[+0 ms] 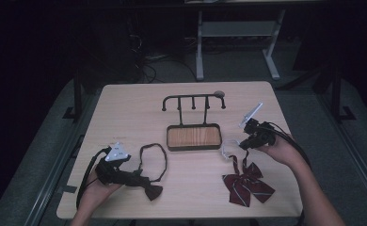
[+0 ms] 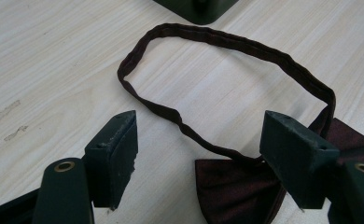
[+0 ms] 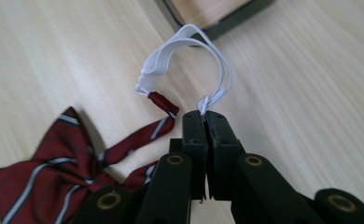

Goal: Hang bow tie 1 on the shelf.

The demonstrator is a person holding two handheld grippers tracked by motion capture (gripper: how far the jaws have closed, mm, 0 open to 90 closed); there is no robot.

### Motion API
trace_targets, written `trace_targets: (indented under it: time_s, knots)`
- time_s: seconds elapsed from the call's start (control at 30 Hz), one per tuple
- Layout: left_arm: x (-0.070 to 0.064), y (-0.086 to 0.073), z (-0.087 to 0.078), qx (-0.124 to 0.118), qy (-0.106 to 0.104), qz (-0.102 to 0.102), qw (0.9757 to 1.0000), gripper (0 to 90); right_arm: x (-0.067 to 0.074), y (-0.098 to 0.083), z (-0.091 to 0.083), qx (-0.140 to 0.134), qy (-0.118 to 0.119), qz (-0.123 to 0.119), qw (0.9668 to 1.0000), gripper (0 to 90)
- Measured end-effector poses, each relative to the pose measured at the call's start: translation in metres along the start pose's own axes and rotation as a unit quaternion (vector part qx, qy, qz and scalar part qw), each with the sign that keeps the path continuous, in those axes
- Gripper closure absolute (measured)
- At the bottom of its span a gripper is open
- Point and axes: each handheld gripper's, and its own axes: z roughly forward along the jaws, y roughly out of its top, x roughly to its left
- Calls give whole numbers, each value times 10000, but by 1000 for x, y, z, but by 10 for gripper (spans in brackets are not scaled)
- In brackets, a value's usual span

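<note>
Nearest, at the left, the dark bow tie (image 1: 152, 190) lies flat on the worktop (image 1: 125, 108), its neck loop (image 2: 227, 79) spread open toward the far side. The left gripper (image 1: 137, 178) rests over it with fingers (image 2: 117, 149) spread wide on either side of the band, gripping nothing. Mid-table stands the hook rack (image 1: 193, 101) with its tray (image 1: 194, 137), likely where the ties belong. At the right, the right gripper (image 1: 242, 144) has its fingers pressed together, pinching the white elastic (image 3: 189, 51) of the striped bow tie (image 1: 247, 184), probably to lift it by the loop.
</note>
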Motion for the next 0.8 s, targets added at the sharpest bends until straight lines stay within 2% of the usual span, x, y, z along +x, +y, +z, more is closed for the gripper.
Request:
trace_targets:
  time_s: [0.2,0.27,0.47,0.8]
  knots:
    - [-1,0,1,-14,-14,-8,10000,282,8,5,-10,-22,48,-230,9997,874]
    - [-1,0,1,-18,-24,-5,10000,281,13,8,-15,-34,28,-378,9993,874]
    - [-1,0,1,-9,-30,-21,10000,280,22,17,-32,-209,-3,-641,9977,875]
    - [0,0,1,-31,-26,-22,10000,280,30,30,-50,-260,-112,-838,9961,878]
